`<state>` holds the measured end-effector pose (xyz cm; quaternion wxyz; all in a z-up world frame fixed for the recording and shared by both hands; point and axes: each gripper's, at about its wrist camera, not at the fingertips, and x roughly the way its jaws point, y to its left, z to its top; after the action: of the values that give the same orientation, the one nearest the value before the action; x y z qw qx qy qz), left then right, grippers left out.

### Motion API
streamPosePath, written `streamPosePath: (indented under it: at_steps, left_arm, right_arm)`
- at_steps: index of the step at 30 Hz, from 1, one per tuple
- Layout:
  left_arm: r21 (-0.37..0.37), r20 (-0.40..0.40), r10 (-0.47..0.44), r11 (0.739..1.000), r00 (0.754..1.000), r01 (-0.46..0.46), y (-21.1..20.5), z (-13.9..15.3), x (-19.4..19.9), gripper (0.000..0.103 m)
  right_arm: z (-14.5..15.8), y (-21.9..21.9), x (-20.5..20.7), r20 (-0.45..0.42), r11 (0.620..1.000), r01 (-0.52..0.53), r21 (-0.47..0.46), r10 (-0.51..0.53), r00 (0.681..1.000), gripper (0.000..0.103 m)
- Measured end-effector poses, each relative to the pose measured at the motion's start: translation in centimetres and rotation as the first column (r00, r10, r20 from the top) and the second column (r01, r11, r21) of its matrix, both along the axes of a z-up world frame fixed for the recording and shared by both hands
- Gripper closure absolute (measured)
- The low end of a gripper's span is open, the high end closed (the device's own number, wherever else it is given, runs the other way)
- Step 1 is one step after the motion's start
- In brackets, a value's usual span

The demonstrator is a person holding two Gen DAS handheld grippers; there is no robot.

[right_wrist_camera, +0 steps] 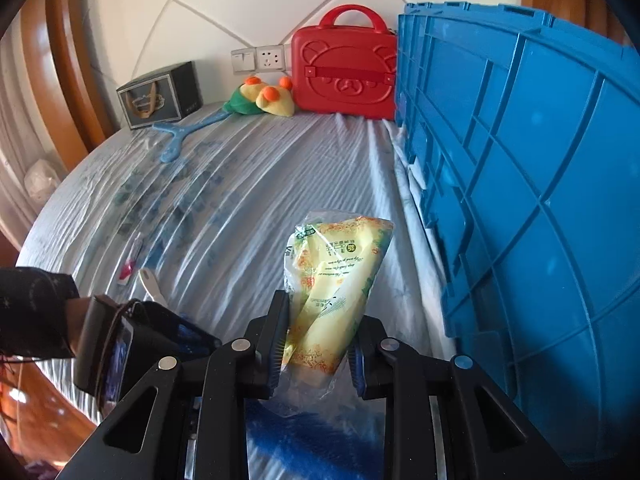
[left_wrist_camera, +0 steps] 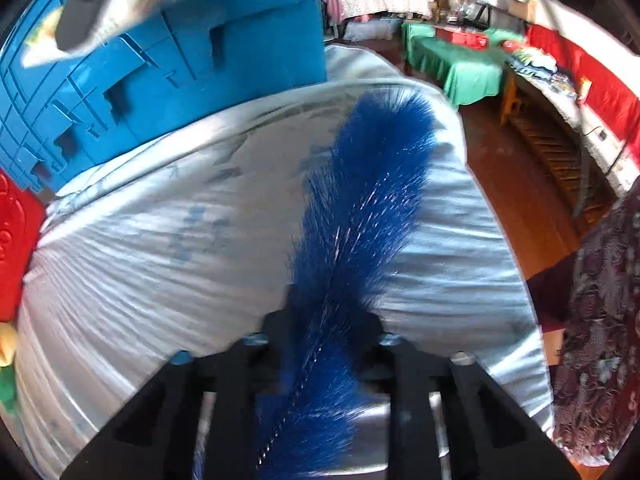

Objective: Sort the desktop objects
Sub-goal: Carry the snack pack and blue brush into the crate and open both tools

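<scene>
My left gripper point(left_wrist_camera: 328, 320) is shut on a long blue bristle brush point(left_wrist_camera: 368, 184), which sticks forward above the pale blue table cloth point(left_wrist_camera: 160, 248). My right gripper point(right_wrist_camera: 318, 344) is shut on a clear packet of yellow snack food point(right_wrist_camera: 340, 272) and holds it above the cloth, just left of the big blue plastic crate point(right_wrist_camera: 540, 184). The crate also shows in the left wrist view point(left_wrist_camera: 168, 80) at upper left. The left gripper's body appears at lower left in the right wrist view point(right_wrist_camera: 128, 344).
At the back of the table stand a red bear case point(right_wrist_camera: 344, 68), a yellow and green plush toy point(right_wrist_camera: 260, 98), a dark gift box point(right_wrist_camera: 162, 94) and a light blue hanger point(right_wrist_camera: 180, 136). Small items point(right_wrist_camera: 140, 272) lie near the left gripper. Wall sockets point(right_wrist_camera: 260, 58) are behind.
</scene>
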<state>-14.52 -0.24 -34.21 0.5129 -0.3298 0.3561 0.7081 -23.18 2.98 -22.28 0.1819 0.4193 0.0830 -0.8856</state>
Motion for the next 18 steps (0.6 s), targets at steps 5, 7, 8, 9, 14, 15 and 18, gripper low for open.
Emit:
streamPosePath:
  at_steps: [5, 7, 8, 9, 14, 15, 18]
  left_arm:
    - [0.020, -0.005, 0.055, 0.998, 0.998, -0.055, -0.6, 0.9, 1.0, 0.090]
    - [0.037, -0.013, 0.097, 0.995, 0.995, -0.096, -1.2, 1.8, 1.1, 0.091]
    - [0.052, -0.016, 0.127, 0.991, 0.992, -0.126, -1.7, 2.6, 1.1, 0.091]
    - [0.066, -0.020, 0.154, 0.986, 0.988, -0.152, -2.1, 3.3, 1.1, 0.092]
    - [0.110, -0.059, 0.277, 0.957, 0.959, -0.270, -5.3, 7.3, 1.8, 0.092]
    - [0.110, -0.073, 0.304, 0.949, 0.950, -0.296, -6.0, 7.9, 1.8, 0.092]
    - [0.107, -0.100, 0.383, 0.922, 0.919, -0.372, -8.1, 9.8, 1.8, 0.092]
  right_arm:
    - [1.6, -0.5, 0.8, -0.048, 1.000, -0.002, -0.008, 0.002, 0.999, 0.077]
    - [2.0, -0.8, 1.1, -0.059, 1.000, -0.009, 0.000, 0.009, 0.998, 0.077]
    - [2.4, -1.0, 1.3, -0.065, 1.000, -0.014, 0.002, 0.014, 0.998, 0.077]
    - [2.6, -1.1, 1.5, -0.069, 1.000, -0.018, -0.001, 0.018, 0.997, 0.077]
    - [4.8, -1.5, 2.4, -0.088, 0.998, -0.044, -0.035, 0.040, 0.995, 0.077]
    - [5.4, -1.7, 2.6, -0.093, 0.998, -0.050, -0.043, 0.046, 0.995, 0.077]
    - [7.4, -2.2, 3.1, -0.117, 0.995, -0.067, -0.069, 0.058, 0.991, 0.077]
